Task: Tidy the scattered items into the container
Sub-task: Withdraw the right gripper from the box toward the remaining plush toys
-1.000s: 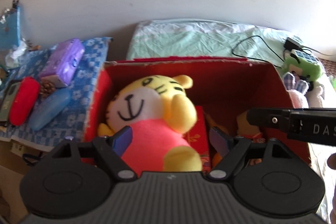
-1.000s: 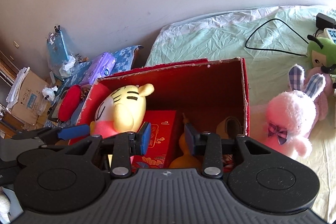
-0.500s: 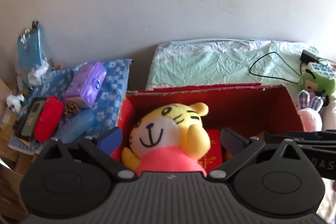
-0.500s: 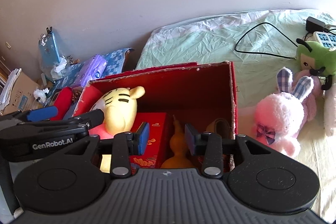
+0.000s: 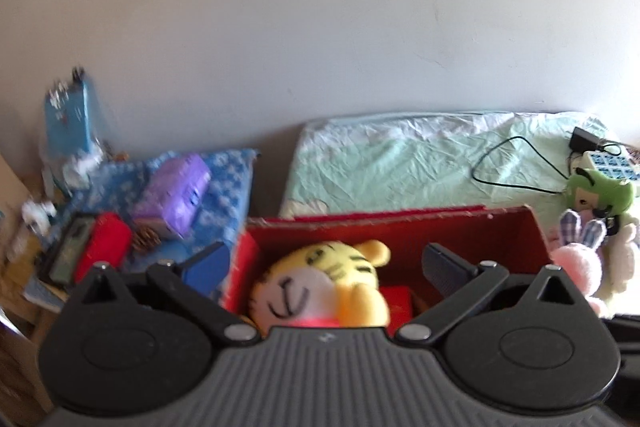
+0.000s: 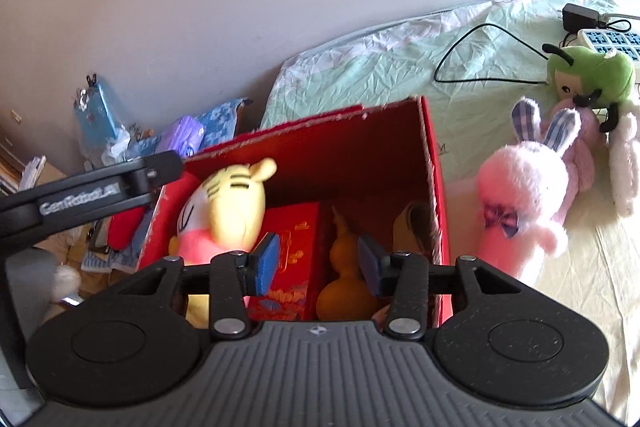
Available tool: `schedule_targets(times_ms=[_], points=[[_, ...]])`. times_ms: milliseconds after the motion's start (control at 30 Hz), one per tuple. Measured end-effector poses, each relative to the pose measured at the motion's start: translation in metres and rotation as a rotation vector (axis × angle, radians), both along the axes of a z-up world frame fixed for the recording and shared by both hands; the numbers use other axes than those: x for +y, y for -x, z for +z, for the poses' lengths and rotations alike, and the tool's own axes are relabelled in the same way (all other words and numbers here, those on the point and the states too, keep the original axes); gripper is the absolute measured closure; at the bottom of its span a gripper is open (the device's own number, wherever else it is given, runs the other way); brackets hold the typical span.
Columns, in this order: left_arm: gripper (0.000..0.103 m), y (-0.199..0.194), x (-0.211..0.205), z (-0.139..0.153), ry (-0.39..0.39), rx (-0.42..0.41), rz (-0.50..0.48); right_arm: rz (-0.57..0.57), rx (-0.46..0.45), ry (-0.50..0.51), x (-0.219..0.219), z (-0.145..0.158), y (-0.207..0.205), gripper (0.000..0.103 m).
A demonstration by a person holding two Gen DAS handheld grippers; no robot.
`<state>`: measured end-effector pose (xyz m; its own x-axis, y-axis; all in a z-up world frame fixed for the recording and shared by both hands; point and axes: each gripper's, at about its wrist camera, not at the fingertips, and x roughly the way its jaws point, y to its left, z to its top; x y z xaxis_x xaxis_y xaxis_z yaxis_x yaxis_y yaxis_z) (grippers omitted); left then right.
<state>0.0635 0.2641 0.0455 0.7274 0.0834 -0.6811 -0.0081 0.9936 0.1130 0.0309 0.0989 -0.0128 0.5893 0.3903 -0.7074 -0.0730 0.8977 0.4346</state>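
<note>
A red cardboard box [image 6: 434, 187] stands on the bed; it also shows in the left wrist view [image 5: 480, 223]. Inside lie a yellow tiger plush [image 6: 236, 203] [image 5: 320, 283], a red gift box [image 6: 292, 247], an orange gourd [image 6: 344, 267] and a tan item [image 6: 412, 227]. My left gripper [image 5: 324, 267] is open and empty, held above the box's near side. My right gripper [image 6: 316, 263] is open and empty above the gourd. A pink rabbit plush [image 6: 524, 195] and a green plush [image 6: 588, 75] lie on the bed to the right of the box.
A black cable [image 6: 480, 59], charger and power strip [image 6: 612, 39] lie on the green sheet behind the plushes. Left of the box a blue checked cloth [image 5: 224, 179] carries a purple pack [image 5: 176, 195], a red case [image 5: 104, 247] and clutter. A wall stands behind.
My left gripper has drawn back and up from the tiger plush and opened wider. My right gripper has opened a little and shifted slightly; the box contents have not moved.
</note>
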Motion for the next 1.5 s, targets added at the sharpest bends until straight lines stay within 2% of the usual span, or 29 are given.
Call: schedule_targets(times_ms=[67,300,533,767,900,1033,1267,1500], points=[[0.001,0.002,0.001,-0.006,0.025,0.009,0.017,0.002,-0.003,0.026,0.004,0.000,0.004,0.055],[0.001,0.021,0.010,-0.014,0.145,0.024,-0.032,0.000,-0.007,0.021,-0.003,-0.005,0.021,0.054],[0.001,0.038,-0.014,-0.017,0.159,0.028,-0.111,-0.017,-0.049,-0.013,-0.027,-0.002,0.045,0.054],[0.001,0.061,-0.061,-0.021,0.184,0.013,-0.220,-0.102,-0.043,-0.012,-0.077,-0.008,0.059,0.050],[0.001,0.069,-0.098,-0.022,0.136,-0.010,-0.261,-0.168,-0.008,-0.060,-0.118,-0.019,0.064,0.050],[0.001,0.074,-0.135,-0.027,0.210,0.033,-0.326,-0.237,0.039,-0.040,-0.152,-0.032,0.066,0.050],[0.001,0.082,-0.200,-0.053,0.224,0.091,-0.402,-0.315,0.106,-0.078,-0.216,-0.054,0.075,0.050],[0.001,0.071,-0.248,-0.083,0.262,0.140,-0.375,-0.330,0.112,-0.051,-0.272,-0.062,0.074,0.050]])
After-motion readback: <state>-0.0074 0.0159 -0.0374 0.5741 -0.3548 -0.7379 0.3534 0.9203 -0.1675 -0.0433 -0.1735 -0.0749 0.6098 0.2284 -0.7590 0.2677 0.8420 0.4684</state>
